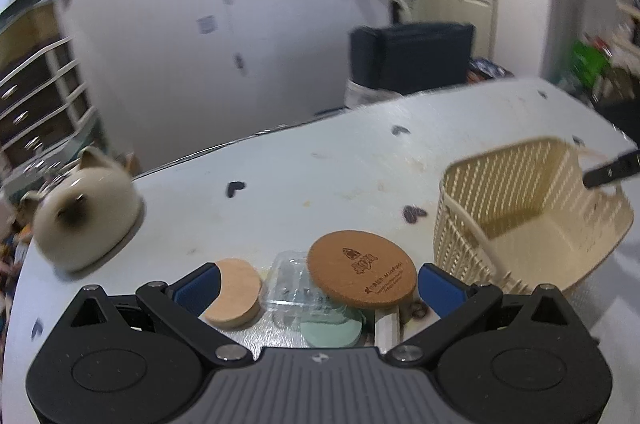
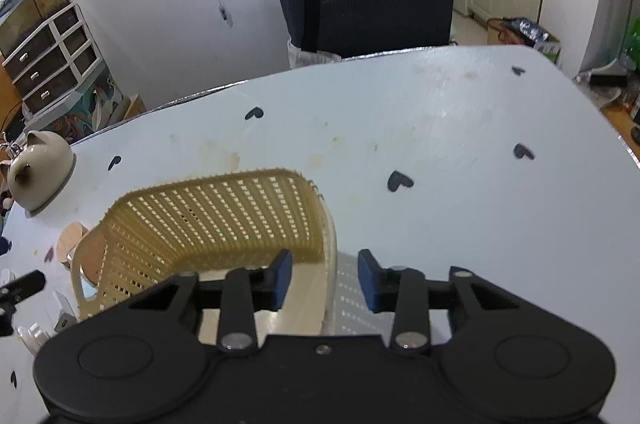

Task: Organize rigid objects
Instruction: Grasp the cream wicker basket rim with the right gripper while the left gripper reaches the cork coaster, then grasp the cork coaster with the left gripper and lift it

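Right claw astride perforated basket wall

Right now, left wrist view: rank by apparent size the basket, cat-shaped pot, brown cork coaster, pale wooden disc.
1. Wicker-style basket
2. Cat-shaped pot
3. Brown cork coaster
4. Pale wooden disc, partly hidden by a finger, so unsure

Fisheye nearness skews all of this.

2 downward wrist views sharing basket
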A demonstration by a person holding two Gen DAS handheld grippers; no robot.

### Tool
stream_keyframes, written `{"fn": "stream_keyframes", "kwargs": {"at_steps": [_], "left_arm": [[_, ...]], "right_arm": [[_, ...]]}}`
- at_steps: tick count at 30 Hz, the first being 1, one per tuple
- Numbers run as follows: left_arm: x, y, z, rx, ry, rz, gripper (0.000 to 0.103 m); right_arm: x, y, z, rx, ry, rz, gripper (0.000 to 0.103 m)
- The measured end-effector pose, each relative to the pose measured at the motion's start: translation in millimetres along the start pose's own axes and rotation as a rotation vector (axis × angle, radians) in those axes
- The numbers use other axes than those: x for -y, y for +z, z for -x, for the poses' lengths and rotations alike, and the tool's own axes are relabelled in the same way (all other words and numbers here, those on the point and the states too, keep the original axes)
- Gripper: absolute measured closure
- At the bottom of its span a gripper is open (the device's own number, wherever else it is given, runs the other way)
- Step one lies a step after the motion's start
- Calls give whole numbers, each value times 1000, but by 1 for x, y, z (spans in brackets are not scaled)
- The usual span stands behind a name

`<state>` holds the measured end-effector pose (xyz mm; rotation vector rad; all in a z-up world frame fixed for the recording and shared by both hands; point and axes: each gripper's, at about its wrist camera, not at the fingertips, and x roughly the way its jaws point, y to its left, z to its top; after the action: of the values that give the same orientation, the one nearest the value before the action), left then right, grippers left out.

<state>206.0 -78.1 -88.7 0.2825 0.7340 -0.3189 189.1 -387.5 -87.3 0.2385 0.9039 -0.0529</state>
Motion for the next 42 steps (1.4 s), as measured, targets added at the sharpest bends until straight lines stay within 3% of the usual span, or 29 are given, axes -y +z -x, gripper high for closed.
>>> {"fn": "stream_keyframes", "kwargs": {"at_steps": [6,11,17,33,42], "left_arm": [[9,0,-29,-20,-86,-172,0],[18,-3,-54,-28,-183,-320,0],[19,-3,-86,-64,-239,-435,0],[11,24,-133,-203,-445,-490,0],[7,22,-131,-228,-438,-418,4]], "right_arm": [[2,3,-12,-39,-10,2,93],[3,1,-13,-52,-7,9,97],[2,4,-14,-62,-13,14,97],[-1,6,-17,-77,-28,24,97],[-2,6,-17,-79,-27,27,97]]}}
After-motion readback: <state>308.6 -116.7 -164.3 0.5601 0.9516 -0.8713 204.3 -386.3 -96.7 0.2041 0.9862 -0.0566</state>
